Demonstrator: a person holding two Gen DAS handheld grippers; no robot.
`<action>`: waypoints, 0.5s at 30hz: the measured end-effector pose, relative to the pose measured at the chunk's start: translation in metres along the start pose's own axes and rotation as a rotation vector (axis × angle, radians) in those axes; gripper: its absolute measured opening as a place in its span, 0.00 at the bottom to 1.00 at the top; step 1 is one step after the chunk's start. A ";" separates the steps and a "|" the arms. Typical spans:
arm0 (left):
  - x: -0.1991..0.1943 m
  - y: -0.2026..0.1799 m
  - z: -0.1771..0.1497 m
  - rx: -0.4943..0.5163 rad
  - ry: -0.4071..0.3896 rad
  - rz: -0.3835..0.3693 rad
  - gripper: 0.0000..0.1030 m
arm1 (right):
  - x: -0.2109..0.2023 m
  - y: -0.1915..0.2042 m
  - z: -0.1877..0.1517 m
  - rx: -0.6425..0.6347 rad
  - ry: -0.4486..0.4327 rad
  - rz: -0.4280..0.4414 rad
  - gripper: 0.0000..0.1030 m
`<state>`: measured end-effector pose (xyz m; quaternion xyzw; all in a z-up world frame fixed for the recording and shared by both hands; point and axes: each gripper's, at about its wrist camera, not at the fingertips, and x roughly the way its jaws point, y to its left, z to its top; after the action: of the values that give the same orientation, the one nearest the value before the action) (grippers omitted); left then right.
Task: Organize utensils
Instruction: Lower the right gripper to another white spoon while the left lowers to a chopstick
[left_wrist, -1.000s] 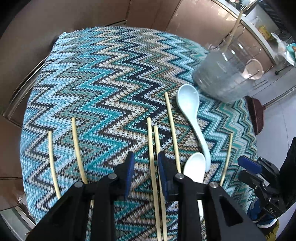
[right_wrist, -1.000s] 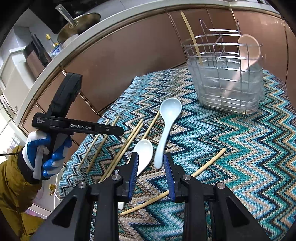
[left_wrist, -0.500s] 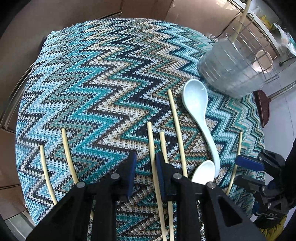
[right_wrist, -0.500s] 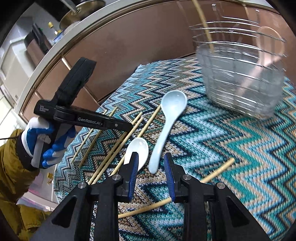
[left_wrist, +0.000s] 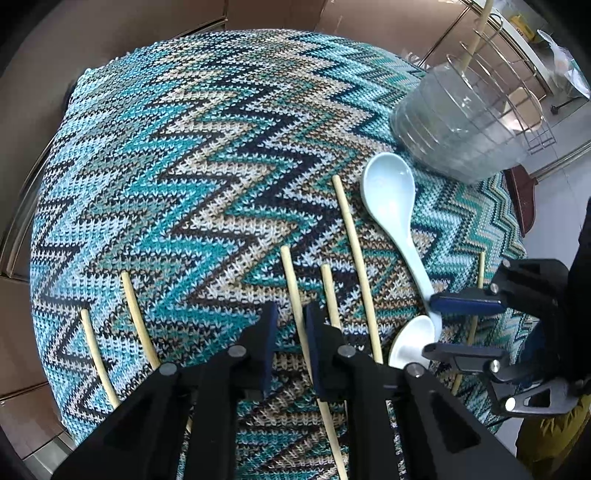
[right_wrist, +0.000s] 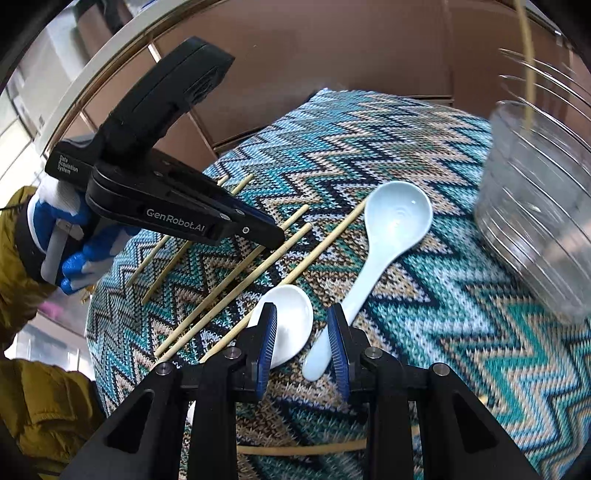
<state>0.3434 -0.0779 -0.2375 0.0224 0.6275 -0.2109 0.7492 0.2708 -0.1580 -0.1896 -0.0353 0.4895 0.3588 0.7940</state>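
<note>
We record, largest first, a zigzag knitted cloth (left_wrist: 192, 155) in teal, navy and cream, covering the whole work surface. On it at two o'clock in the left wrist view stands a wire utensil rack with a clear plastic liner (left_wrist: 469, 122); one chopstick rises from it, and a pale spoon shape shows blurred through the wires. Next, our right gripper (right_wrist: 303, 347), at six o'clock in its own view, jaws apart and empty, the blue pads straddling the gap between two spoons. Our left gripper (left_wrist: 290, 343), at six o'clock in its view, has its jaws closing around a bamboo chopstick (left_wrist: 295, 295) that runs between the pads; we cannot tell whether they press on it yet. A gloved hand (right_wrist: 70, 236) in blue and white holds that gripper at nine o'clock in the right wrist view, above a mustard sleeve (right_wrist: 33, 391). A pale blue spoon (left_wrist: 395, 206) lies at three o'clock from the cloth's centre, bowl toward the rack. A white spoon (right_wrist: 291, 321) lies just beside its handle end. Further chopsticks: two (left_wrist: 354, 251) near the held one, two (left_wrist: 136, 317) at eight o'clock, one (right_wrist: 303, 448) near the cloth's edge.
</note>
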 end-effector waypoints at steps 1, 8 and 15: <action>-0.002 0.006 0.000 -0.001 0.002 -0.004 0.12 | 0.002 0.000 0.003 -0.008 0.007 0.002 0.29; -0.007 0.027 0.001 -0.024 0.018 -0.042 0.09 | 0.010 0.001 0.014 -0.076 0.060 0.024 0.29; -0.004 0.024 0.003 -0.024 0.009 -0.044 0.06 | 0.026 0.003 0.013 -0.122 0.117 0.060 0.20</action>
<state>0.3535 -0.0557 -0.2387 0.0005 0.6335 -0.2195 0.7419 0.2853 -0.1366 -0.2024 -0.0898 0.5134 0.4086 0.7493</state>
